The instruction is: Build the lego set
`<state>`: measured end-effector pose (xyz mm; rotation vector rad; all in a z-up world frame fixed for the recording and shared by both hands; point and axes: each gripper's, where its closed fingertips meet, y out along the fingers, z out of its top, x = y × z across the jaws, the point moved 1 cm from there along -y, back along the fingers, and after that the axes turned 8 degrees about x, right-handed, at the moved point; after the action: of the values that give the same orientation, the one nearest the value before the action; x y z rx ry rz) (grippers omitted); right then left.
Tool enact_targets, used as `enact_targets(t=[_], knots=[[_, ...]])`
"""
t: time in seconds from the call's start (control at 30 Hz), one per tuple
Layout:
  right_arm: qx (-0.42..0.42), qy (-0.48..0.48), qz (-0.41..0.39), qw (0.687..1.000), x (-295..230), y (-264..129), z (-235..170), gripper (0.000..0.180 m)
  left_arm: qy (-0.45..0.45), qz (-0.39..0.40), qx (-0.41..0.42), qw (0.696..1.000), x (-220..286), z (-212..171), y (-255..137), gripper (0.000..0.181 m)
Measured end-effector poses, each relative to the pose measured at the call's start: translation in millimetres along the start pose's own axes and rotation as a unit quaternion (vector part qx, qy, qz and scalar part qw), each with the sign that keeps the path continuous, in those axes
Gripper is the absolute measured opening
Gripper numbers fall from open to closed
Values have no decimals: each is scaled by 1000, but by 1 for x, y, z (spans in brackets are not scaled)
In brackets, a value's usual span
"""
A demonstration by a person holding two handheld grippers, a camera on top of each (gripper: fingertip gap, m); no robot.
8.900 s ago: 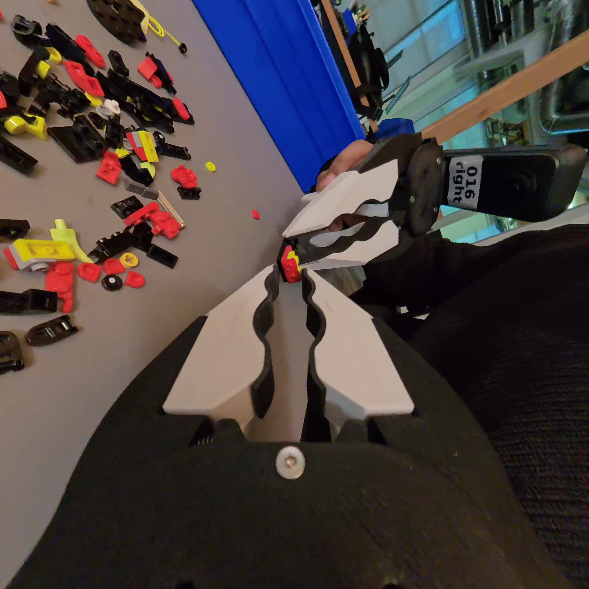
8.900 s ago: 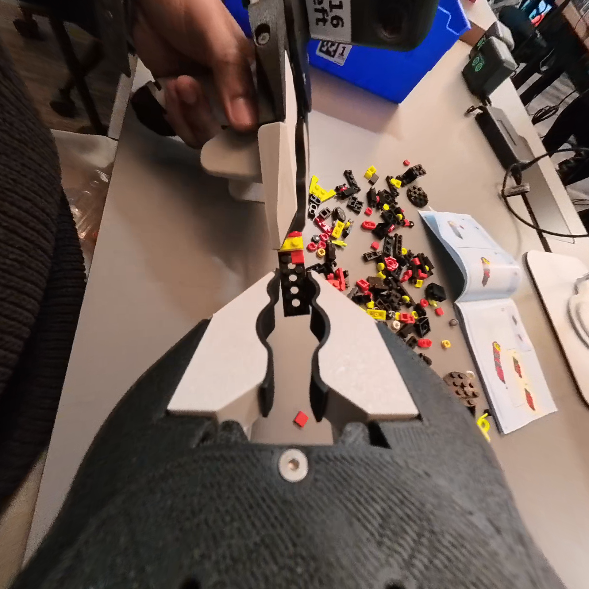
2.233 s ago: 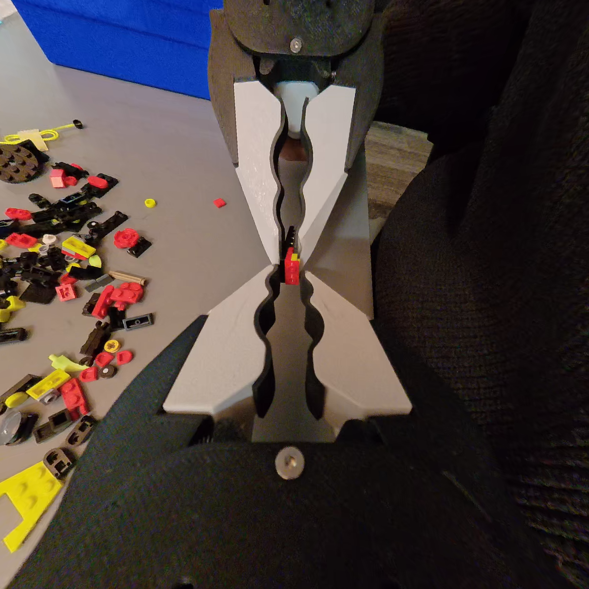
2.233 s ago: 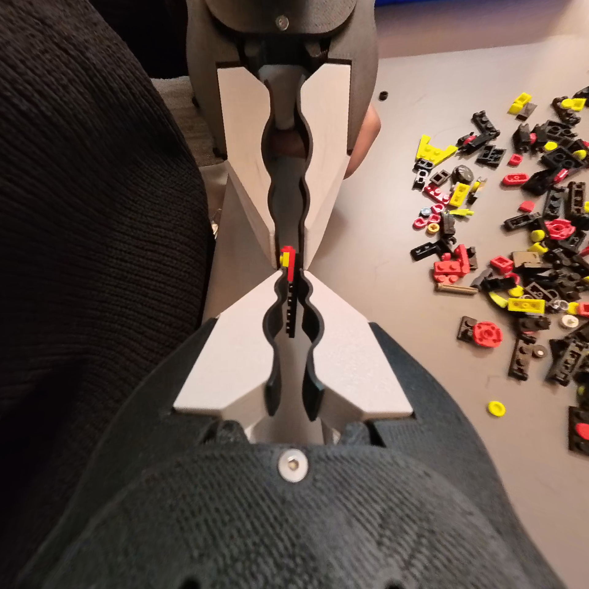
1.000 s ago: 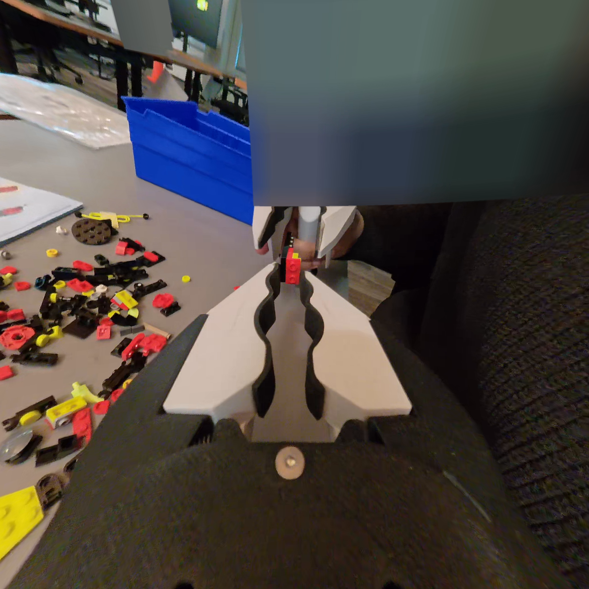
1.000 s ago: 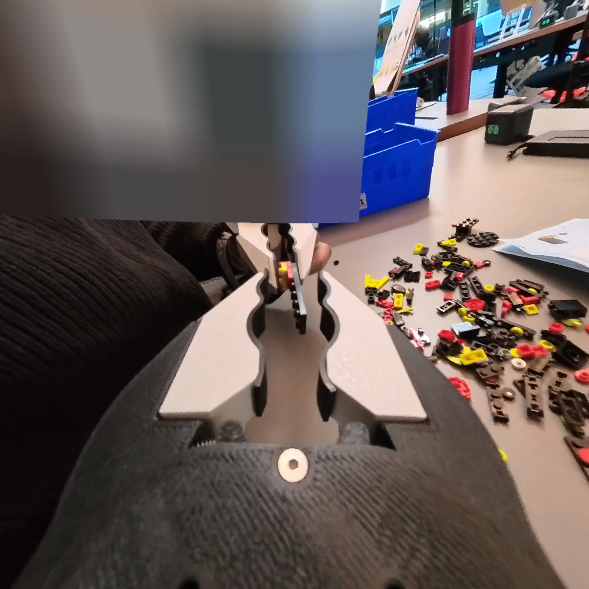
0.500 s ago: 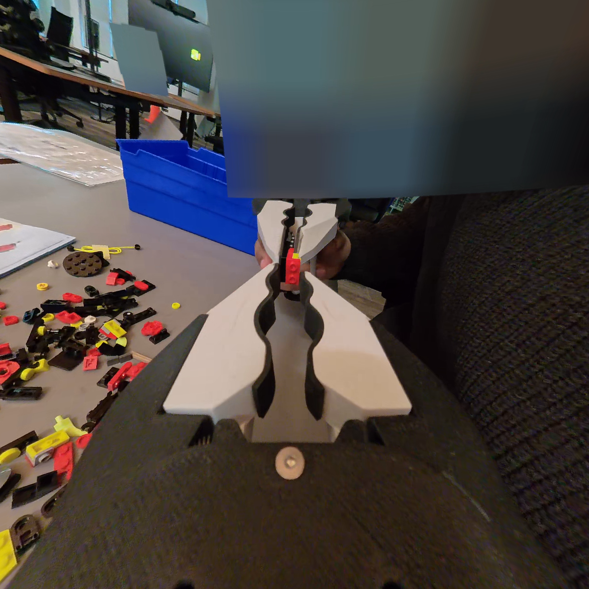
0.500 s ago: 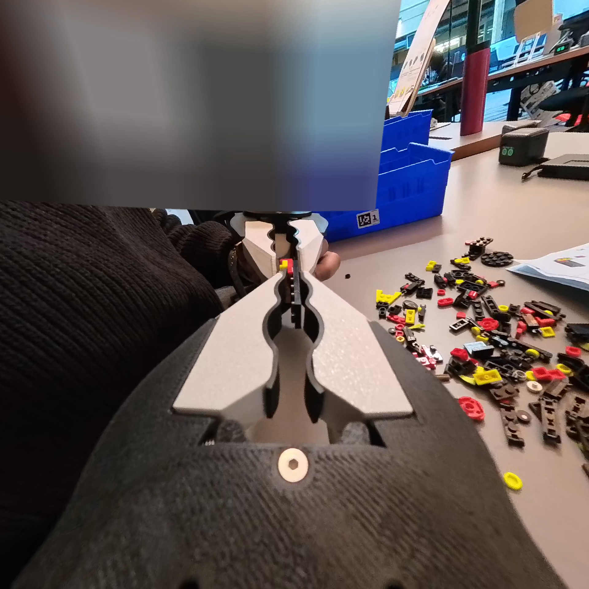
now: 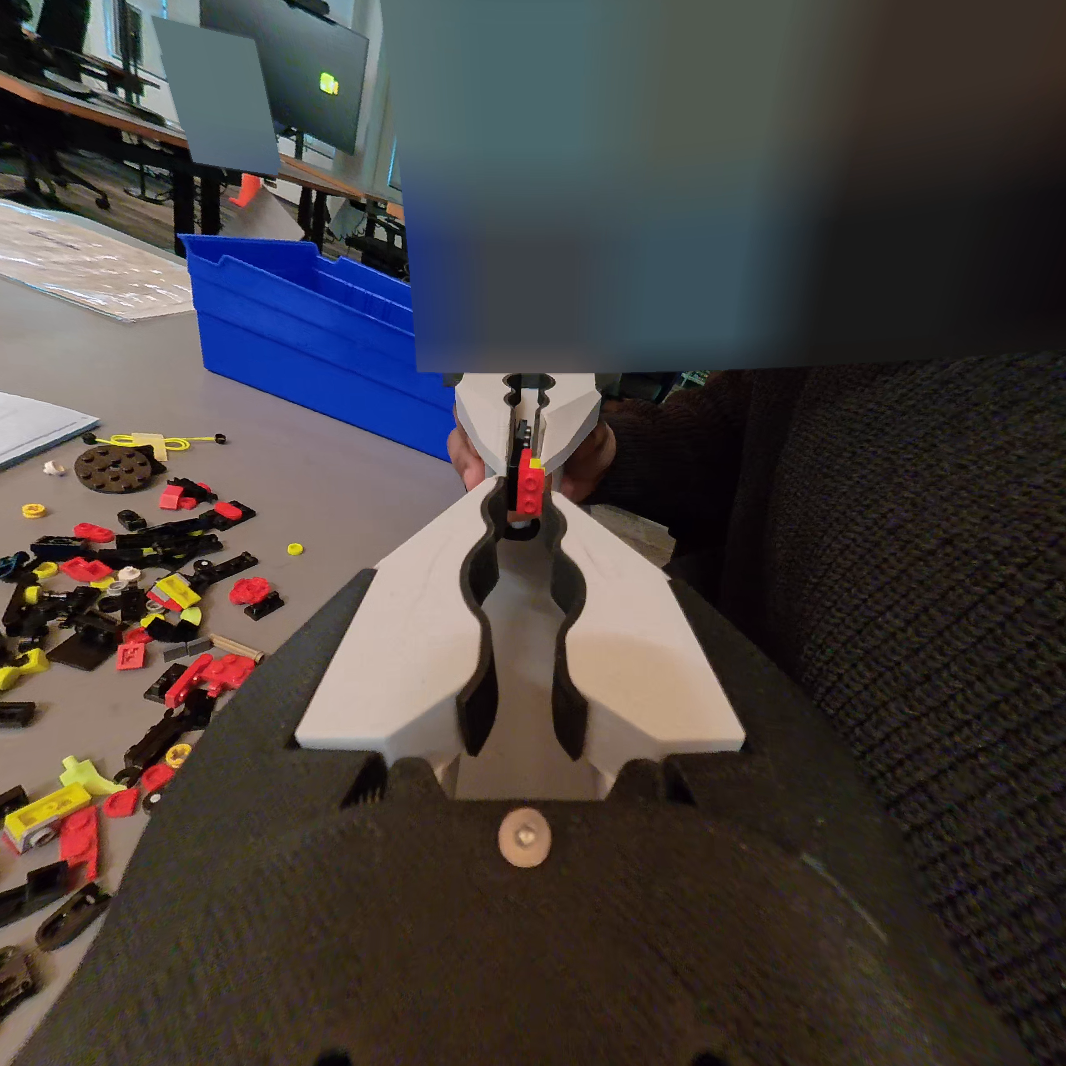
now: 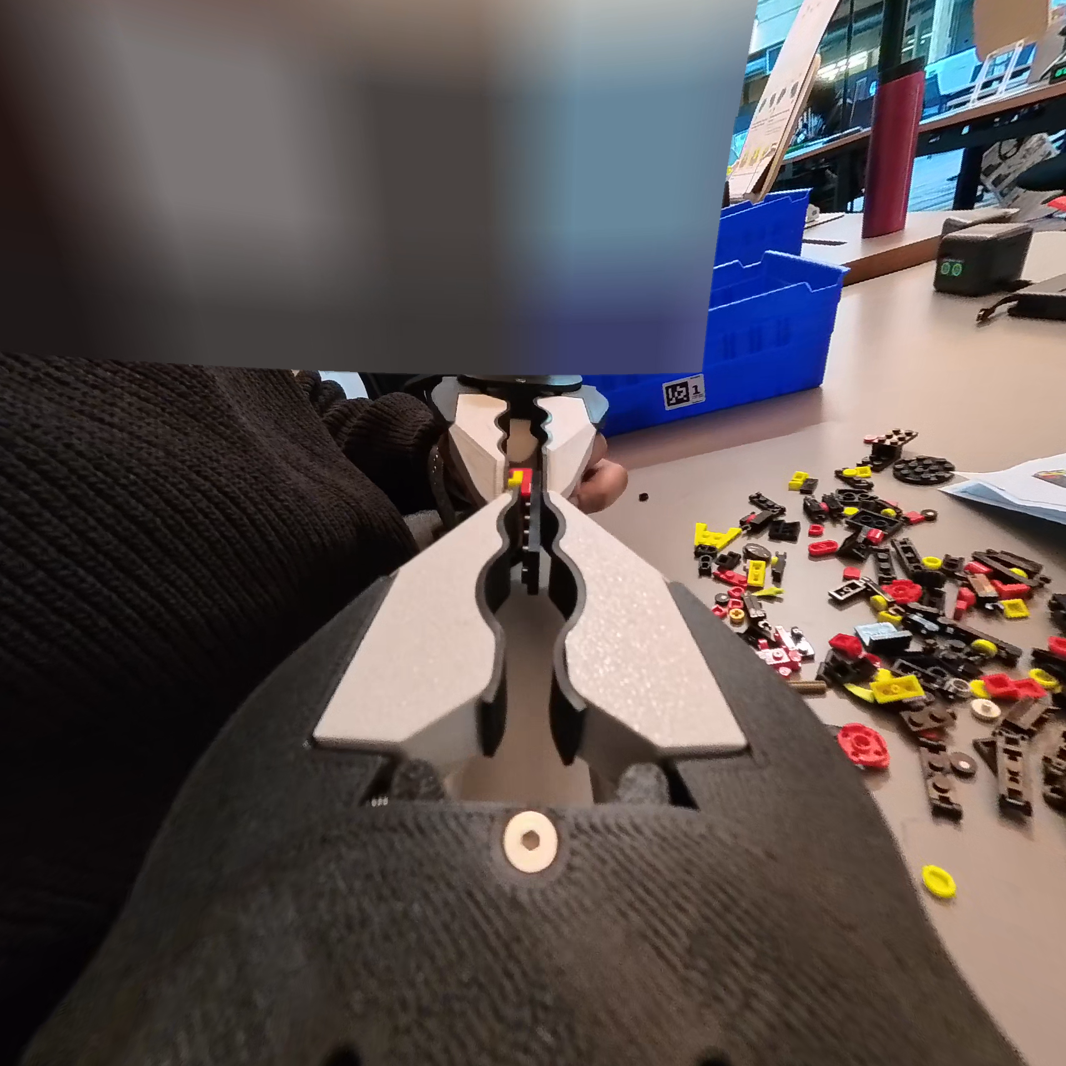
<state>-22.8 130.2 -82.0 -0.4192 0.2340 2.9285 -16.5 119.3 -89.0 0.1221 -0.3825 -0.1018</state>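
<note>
Both claws met tip to tip over the near table (image 10: 721, 461) edge, w/ the sweater (image 9: 923, 634) close behind; no room to pass on that side. Loose lego pieces (image 10: 900, 623) crowded the table mid-area, w/ a bare strip betw. them & the claws. Blue bin (image 9: 300, 329) blocked the far side; grey table betw. bin & pieces lay open. Booklet (image 10: 1015, 484) closed off the pile's far edge.
</note>
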Motion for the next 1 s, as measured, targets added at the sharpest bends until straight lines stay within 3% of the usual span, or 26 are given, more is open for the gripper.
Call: enact_targets(t=[1.0], knots=[[3, 37, 21, 999, -1, 0, -2, 7, -33, -12, 11, 999, 0, 5, -4, 8]])
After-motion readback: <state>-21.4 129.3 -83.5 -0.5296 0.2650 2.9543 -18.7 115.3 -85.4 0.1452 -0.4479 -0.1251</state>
